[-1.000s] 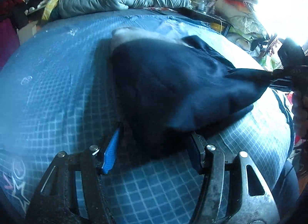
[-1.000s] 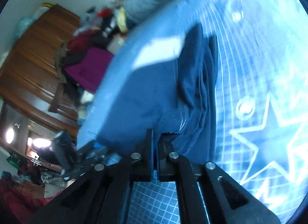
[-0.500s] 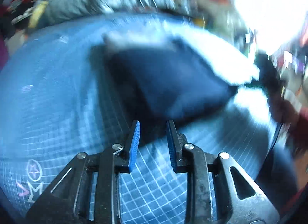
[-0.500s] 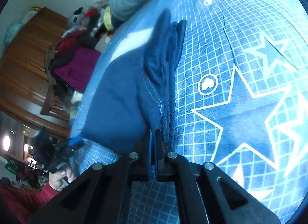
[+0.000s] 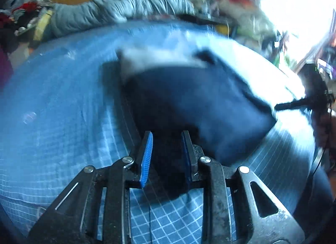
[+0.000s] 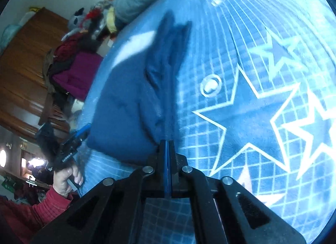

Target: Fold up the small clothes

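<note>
A: Where is the dark navy folded cloth garment (image 5: 189, 101) at this moment?

B: It lies across the middle of the left wrist frame on the blue grid-and-star patterned bedspread (image 5: 63, 107). In the right wrist frame it sits left of centre (image 6: 126, 105), its stacked edges running up toward the top of the frame

A: And the two tools?

B: The right gripper (image 6: 168, 149) has its blue pads pressed together on the near corner of the garment, so it is pinching fabric. The left gripper (image 5: 167, 147) stands spread, one blue pad on each side of the dark near edge. The view is blurred, so I can't tell whether cloth already lies between the pads or just beyond them

A: How should this step go, then?

B: My judgement: push the left gripper forward until all layers of that edge sit between the pads, then close firmly. Keep the right corner taut and level with the left, so the hem stays straight. Lifting with one loose layer would probably let the fold sag open
</note>
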`<state>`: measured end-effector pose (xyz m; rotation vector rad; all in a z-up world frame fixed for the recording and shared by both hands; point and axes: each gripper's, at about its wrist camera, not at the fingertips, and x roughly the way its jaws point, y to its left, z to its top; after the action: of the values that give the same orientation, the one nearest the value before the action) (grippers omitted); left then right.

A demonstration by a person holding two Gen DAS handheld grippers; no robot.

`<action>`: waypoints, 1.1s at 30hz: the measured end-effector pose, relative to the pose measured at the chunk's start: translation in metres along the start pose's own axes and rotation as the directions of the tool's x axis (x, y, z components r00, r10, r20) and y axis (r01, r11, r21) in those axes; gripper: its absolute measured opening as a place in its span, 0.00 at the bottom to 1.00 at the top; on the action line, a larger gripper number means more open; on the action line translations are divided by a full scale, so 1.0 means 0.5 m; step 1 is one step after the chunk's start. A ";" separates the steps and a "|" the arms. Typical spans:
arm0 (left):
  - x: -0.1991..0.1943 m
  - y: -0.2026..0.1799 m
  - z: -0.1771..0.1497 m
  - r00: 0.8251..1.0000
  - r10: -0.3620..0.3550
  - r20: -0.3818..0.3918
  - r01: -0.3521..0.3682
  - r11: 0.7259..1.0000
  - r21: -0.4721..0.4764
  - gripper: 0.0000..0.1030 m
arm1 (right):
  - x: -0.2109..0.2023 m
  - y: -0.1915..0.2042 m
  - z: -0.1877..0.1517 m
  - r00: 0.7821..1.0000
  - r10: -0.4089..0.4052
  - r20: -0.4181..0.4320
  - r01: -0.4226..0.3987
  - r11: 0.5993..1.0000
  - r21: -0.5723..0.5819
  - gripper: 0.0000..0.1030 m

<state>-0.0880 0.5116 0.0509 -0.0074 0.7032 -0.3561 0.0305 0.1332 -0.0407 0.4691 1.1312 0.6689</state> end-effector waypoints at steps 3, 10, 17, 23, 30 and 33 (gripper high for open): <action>-0.002 -0.002 0.049 0.998 -0.017 0.065 0.016 1.000 0.017 0.33 | -0.034 0.065 0.034 0.997 0.027 0.067 -0.021 0.995 -0.094 0.09; 0.202 0.009 0.044 0.997 0.001 -0.078 0.009 0.992 0.123 0.42 | 0.157 0.100 0.160 0.996 -0.090 -0.004 0.086 0.961 -0.263 0.04; 0.103 -0.005 0.063 0.997 -0.068 -0.034 0.070 0.994 0.080 0.42 | 0.165 0.089 0.205 0.997 -0.082 -0.007 0.077 0.954 -0.288 0.15; 0.099 -0.049 -0.036 0.993 -0.048 -0.108 0.067 0.982 0.179 0.45 | 0.231 0.054 0.323 0.988 -0.156 0.007 0.152 0.956 -0.249 0.16; 0.057 -0.035 -0.036 0.989 -0.100 -0.108 0.110 0.990 0.088 0.49 | 0.234 0.076 0.444 0.970 -0.219 0.106 0.239 0.936 -0.257 0.36; 0.057 -0.025 -0.047 0.990 -0.073 -0.123 0.077 0.997 0.026 0.60 | 0.271 0.091 0.476 0.966 -0.237 0.101 0.256 0.926 -0.278 0.55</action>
<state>-0.0867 0.4933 0.0164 0.0173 0.8196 -0.4419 0.2772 0.2578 -0.0144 0.0942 0.9896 0.5811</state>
